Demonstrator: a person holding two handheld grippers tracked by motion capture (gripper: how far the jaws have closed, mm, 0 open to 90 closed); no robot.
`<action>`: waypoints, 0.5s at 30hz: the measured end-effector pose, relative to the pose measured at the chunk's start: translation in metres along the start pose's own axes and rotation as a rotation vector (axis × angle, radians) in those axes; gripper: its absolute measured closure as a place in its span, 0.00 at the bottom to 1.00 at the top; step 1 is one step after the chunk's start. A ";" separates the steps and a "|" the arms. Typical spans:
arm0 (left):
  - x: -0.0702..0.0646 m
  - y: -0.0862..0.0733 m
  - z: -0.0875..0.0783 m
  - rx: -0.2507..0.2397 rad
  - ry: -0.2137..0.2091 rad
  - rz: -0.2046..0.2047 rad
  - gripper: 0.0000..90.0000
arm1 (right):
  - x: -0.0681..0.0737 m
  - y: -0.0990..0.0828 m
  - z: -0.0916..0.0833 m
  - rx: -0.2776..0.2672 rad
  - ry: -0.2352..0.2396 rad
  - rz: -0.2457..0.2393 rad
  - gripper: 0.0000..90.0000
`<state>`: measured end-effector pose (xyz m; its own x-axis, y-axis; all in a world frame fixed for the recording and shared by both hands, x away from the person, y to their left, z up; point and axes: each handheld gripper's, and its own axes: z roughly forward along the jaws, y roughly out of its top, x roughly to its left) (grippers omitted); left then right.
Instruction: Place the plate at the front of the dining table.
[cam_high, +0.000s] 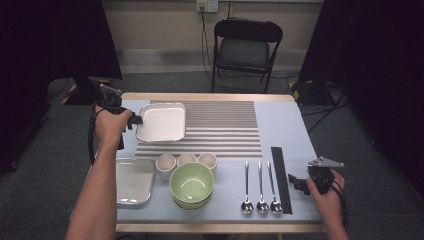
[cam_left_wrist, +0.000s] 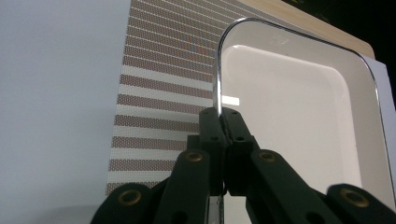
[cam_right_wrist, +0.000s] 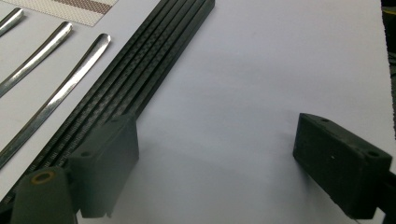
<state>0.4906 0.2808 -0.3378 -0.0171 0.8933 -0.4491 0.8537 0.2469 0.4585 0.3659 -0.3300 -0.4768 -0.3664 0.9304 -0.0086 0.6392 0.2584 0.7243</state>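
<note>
The left gripper (cam_high: 134, 120) pinched the left rim of the white tray (cam_high: 162, 122), far left on the striped mat (cam_high: 225, 127), probably to shift it; the right gripper (cam_high: 296, 181) rested spread wide beside the black chopsticks (cam_high: 281, 177), near right

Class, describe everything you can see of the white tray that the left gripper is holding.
The white tray is a shallow, roughly square dish with rounded corners, a smooth white inside and a shiny metal-looking rim. It is empty. It sits on the striped mat at the far left of the table, over the mat's left edge. The left gripper is shut on its left rim, the jaws pinching the thin edge. In the left gripper view the rim rises straight from between the jaws. Nothing else touches it.
</note>
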 end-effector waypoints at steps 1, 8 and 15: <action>-0.001 0.000 0.001 0.002 -0.004 -0.001 0.99 | 0.000 0.000 0.000 0.000 -0.001 0.000 0.15; -0.004 0.001 0.005 -0.002 -0.001 0.002 0.99 | 0.000 0.000 0.000 -0.001 -0.001 -0.001 0.15; -0.010 0.004 0.010 -0.009 0.002 0.005 0.99 | 0.000 0.000 0.000 0.000 0.000 0.000 0.15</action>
<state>0.4990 0.2692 -0.3395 -0.0138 0.8954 -0.4451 0.8493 0.2455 0.4674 0.3659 -0.3300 -0.4768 -0.3667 0.9303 -0.0089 0.6389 0.2588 0.7245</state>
